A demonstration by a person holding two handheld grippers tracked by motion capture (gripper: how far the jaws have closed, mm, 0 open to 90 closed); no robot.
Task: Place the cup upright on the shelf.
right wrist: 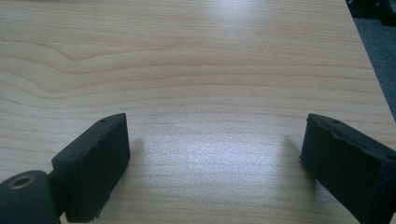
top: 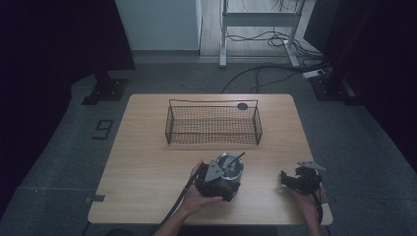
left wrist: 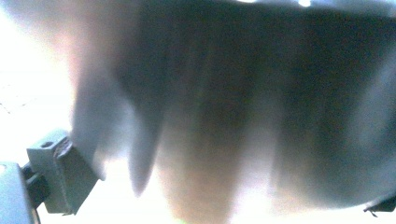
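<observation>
The metal pot [top: 229, 169] sits upright on the wooden table [top: 147, 162], near the front edge and just short of the wire basket [top: 213, 125], which looks empty. If the pot belongs in that basket, the carrying is not yet done. The left gripper [top: 222, 178] is pressed against the pot, jaws spread either side; whether they have clamped it I cannot tell. The right gripper [right wrist: 215, 158] rests well apart, jaws wide with nothing between them. A thin handle points toward the basket's right end.
</observation>
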